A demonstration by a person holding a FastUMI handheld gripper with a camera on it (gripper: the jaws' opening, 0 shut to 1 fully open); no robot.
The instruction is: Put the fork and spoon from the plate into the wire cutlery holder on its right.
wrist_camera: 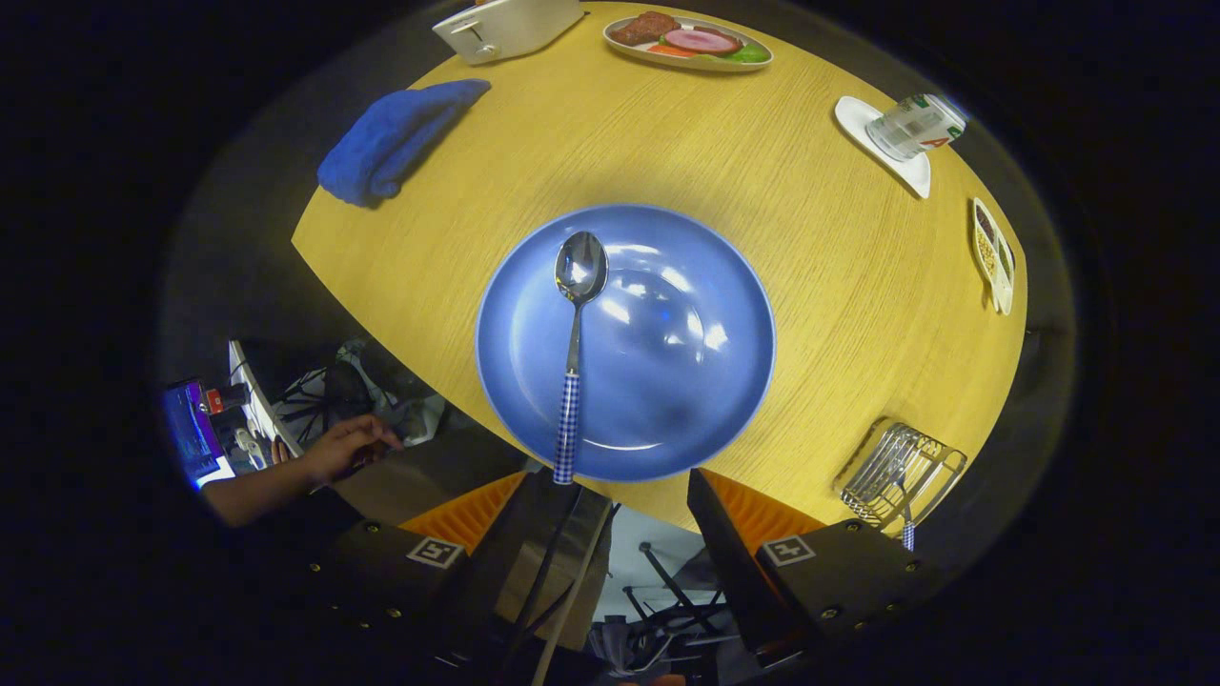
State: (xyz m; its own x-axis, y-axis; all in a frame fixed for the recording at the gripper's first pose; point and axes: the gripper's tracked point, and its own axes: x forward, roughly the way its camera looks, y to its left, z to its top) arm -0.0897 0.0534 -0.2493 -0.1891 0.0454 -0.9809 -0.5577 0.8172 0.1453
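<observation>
Blue plate (724, 400) on worktop (820, 248): spoon (575, 329) lying on it, not yet moved; fork (904, 519) apparently already standing in wire holder (896, 472) right of plate; hand-held gripper (634, 495) wide open, empty, just short of plate's near rim.

Fork (904, 514) in the wire holder (896, 472): only its handle discernible.

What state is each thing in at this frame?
spoon: lying on the plate, untouched
plate: holds the spoon alone
holder: upright, one checked handle sticking out
fork: apparently already in the holder
gripper: open, fingers just short of the plate
</observation>
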